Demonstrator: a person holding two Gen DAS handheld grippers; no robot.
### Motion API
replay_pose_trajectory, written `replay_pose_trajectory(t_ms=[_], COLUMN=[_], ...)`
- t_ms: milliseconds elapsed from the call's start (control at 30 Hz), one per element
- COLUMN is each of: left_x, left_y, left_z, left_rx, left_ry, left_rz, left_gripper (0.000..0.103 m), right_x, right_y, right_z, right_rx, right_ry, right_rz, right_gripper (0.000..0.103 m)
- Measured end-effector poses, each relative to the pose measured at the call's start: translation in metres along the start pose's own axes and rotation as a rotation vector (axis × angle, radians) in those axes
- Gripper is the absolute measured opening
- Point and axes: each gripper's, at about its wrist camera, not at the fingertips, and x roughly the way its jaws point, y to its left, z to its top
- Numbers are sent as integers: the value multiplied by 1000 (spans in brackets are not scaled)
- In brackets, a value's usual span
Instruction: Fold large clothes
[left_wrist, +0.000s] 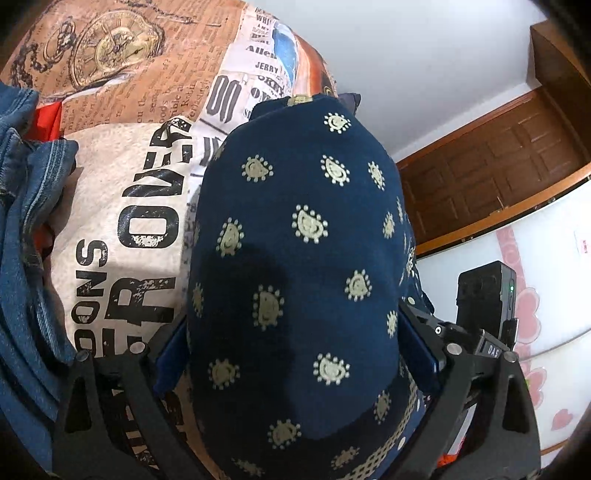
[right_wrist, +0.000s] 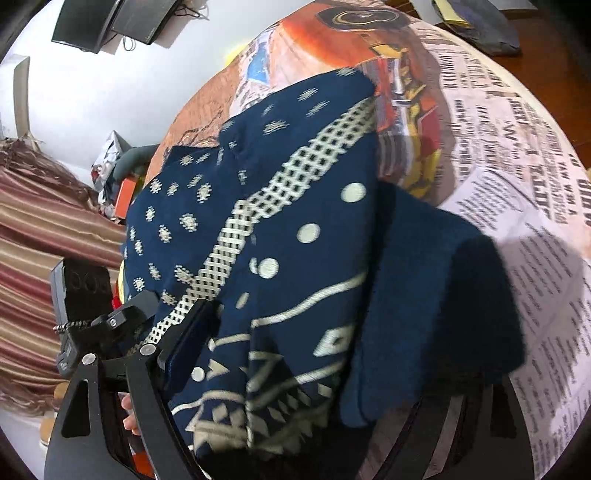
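A large navy garment with cream paisley dots and lattice bands (left_wrist: 295, 258) is the piece being folded. In the left wrist view it bulges up between my left gripper (left_wrist: 295, 354), whose blue pads (left_wrist: 171, 358) press its sides; the gripper is shut on it. In the right wrist view the same garment (right_wrist: 288, 258) lies over the newspaper-print bedspread (right_wrist: 517, 166) and drapes over my right gripper (right_wrist: 295, 354). Its left finger (right_wrist: 184, 339) shows against the cloth; the right finger is hidden under fabric. It is shut on the garment.
A cream shirt with black lettering (left_wrist: 122, 229) and blue jeans (left_wrist: 22, 240) lie left of the garment. A brown wooden door (left_wrist: 498, 166) stands at the right. A striped curtain (right_wrist: 44, 240) and clutter (right_wrist: 118, 177) sit beyond the bed edge.
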Motion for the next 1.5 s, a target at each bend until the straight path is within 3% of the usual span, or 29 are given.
replay_pose_trajectory(t_ms=[67, 167, 333, 600, 900, 1067, 1267, 1500], left_x=[-1, -4, -26, -109, -193, -235, -264, -257], left_y=[1, 4, -1, -44, -40, 5, 81, 183], left_z=[2, 5, 8, 7, 7, 11, 14, 8], left_rx=[-15, -24, -64, 52, 107, 60, -44, -173], left_ry=[1, 7, 29, -92, -203, -272, -319, -285], left_rz=[4, -11, -76, -106, -52, -31, -10, 5], left_gripper=[90, 80, 65, 55, 50, 50, 50, 52], right_x=[-2, -7, -22, -50, -44, -12, 58, 137], right_y=[9, 20, 40, 130, 175, 211, 243, 258], right_z=[-6, -9, -2, -5, -24, -18, -9, -16], right_rx=[-5, -35, -71, -265, -348, -392, -388, -412], right_ry=[-1, -9, -1, -94, -129, -113, -40, 63], right_rz=[8, 11, 3, -36, 5, 40, 102, 67], right_gripper=[72, 47, 23, 20, 20, 20, 20, 20])
